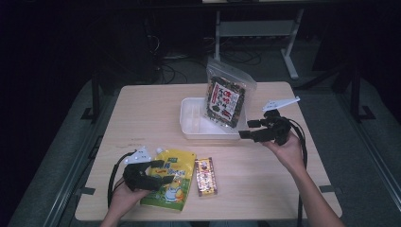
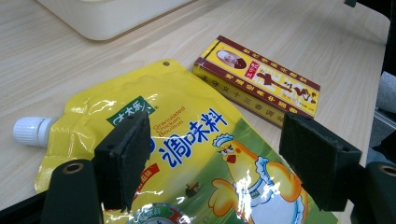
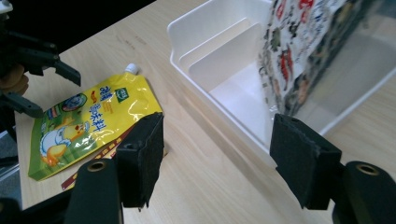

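the left gripper (image 1: 161,171) hovers with jaws spread and empty over the yellow bouillon pouch (image 1: 171,179), the red-and-yellow box (image 1: 206,177) just beyond it, while the right gripper (image 1: 246,129), also spread and empty, sits beside the white tray (image 1: 191,127) holding the upright seaweed bag (image 1: 226,98).
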A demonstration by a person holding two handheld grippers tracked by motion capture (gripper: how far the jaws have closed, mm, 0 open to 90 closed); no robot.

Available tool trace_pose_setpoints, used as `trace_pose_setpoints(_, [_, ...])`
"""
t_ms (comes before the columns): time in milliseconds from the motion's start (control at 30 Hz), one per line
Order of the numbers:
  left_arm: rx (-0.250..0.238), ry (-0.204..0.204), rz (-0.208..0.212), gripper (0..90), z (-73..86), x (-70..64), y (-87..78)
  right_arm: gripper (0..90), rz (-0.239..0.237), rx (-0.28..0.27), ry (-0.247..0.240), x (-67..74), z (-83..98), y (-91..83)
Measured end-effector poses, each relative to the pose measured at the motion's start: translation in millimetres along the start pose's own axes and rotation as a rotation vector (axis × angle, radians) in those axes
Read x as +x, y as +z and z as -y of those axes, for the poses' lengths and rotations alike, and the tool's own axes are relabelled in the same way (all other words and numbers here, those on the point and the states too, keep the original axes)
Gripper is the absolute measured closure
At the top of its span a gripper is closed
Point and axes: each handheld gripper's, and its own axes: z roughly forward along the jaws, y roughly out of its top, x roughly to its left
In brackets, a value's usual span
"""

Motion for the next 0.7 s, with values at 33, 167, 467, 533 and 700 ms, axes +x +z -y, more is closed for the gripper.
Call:
trace_pose_setpoints(33, [0.000,-0.001,-0.001,24.6,0.1,0.1,0.1,34.1,-0.005,0.003,-0.007,4.1,0.5,2.5])
trace_pose_setpoints(167, [0.003,0.002,-0.001,24.6,0.3,0.4,-0.2,34.0,-0.013,0.014,-0.017,9.0,0.1,6.8])
trace_pose_setpoints(467, [0.002,0.004,-0.014,24.6,0.7,1.6,-2.8,33.0,-0.054,0.041,-0.063,29.5,-6.7,25.1])
trace_pose_setpoints(533, [0.005,0.003,-0.014,24.6,1.0,2.0,-2.8,32.9,-0.064,0.046,-0.071,33.5,-7.9,29.0])
trace_pose_setpoints(700, [0.011,0.003,-0.019,24.6,1.5,2.8,-3.2,31.9,-0.087,0.063,-0.074,39.1,-9.6,37.6])
